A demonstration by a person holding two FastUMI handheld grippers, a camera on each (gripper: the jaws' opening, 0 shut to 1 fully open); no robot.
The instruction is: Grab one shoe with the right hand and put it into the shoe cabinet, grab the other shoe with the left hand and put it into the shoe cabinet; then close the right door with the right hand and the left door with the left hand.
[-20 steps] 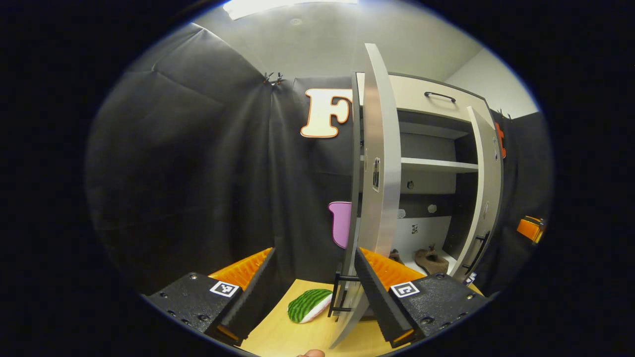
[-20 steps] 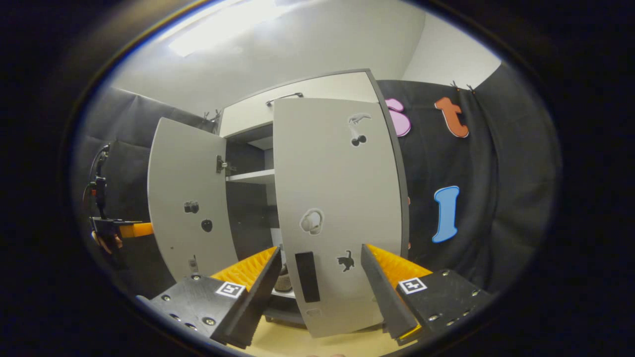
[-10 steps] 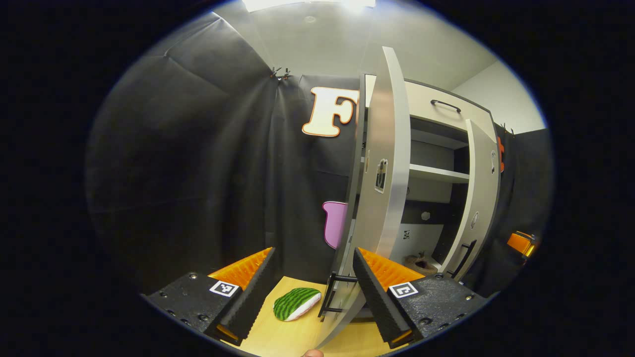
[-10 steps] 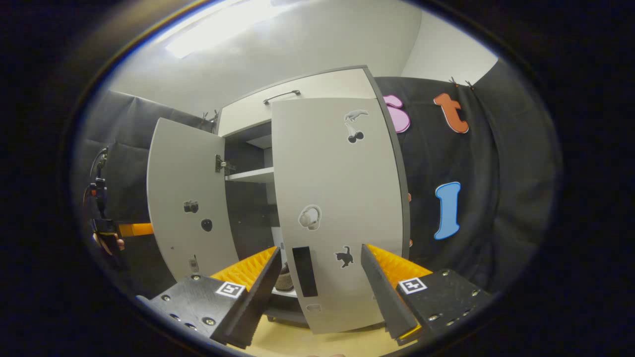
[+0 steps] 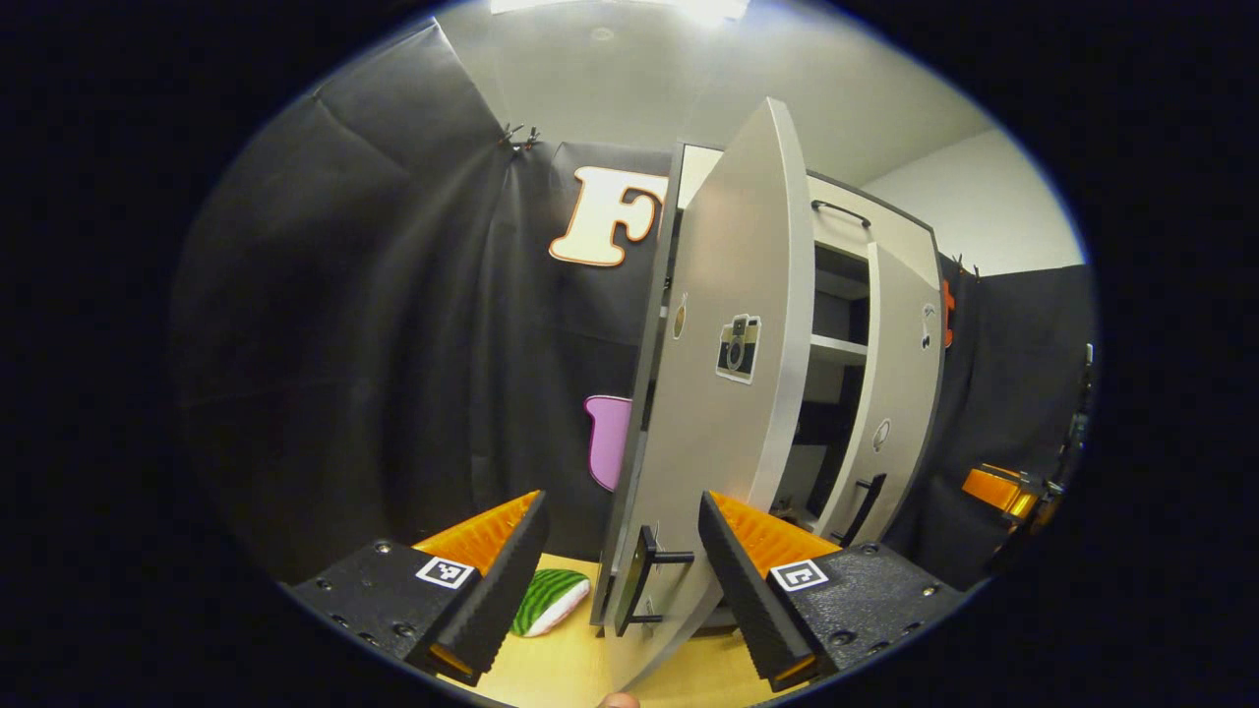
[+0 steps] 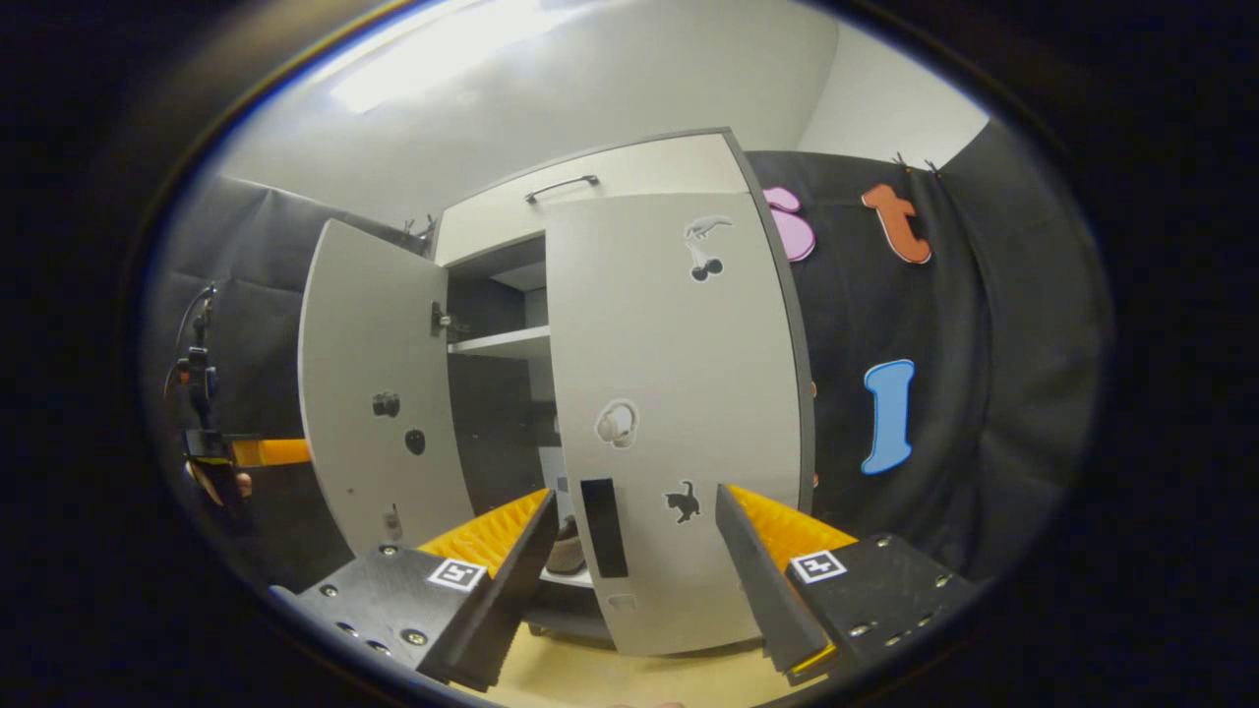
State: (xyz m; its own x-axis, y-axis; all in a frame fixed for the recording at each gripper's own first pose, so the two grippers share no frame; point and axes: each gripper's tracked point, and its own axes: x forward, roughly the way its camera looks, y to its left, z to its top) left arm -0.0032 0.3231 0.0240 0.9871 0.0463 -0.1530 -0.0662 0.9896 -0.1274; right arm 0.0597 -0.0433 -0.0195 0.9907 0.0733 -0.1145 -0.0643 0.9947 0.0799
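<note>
**Both grippers at the shoe cabinet doors, jaws apart**

Left gripper (image 5: 620, 551): jaws apart, holding nothing. It faces the outer face of the left door (image 5: 723, 413), with the door's black handle (image 5: 644, 590) between its two fingers; contact with the handle cannot be confirmed. In the right gripper view this gripper (image 6: 261, 452) appears at the far left, a hand (image 6: 221, 482) behind it.

Right gripper (image 6: 629, 560): jaws apart, holding nothing. It is aimed at the outer face of the right door (image 6: 679, 413), whose lower part lies between its fingers. In the left gripper view it (image 5: 998, 489) appears at the far right.

Shoe cabinet (image 6: 600, 182): two doors, both partly open, the gap between them exposing one shelf (image 6: 502, 341). One brown shoe (image 6: 566, 549) is visible on the cabinet floor, just behind the right door's edge. A second shoe cannot be made out.

On the wooden floor (image 5: 561, 669), one green-striped object (image 5: 549, 600) lies left of the cabinet.
</note>
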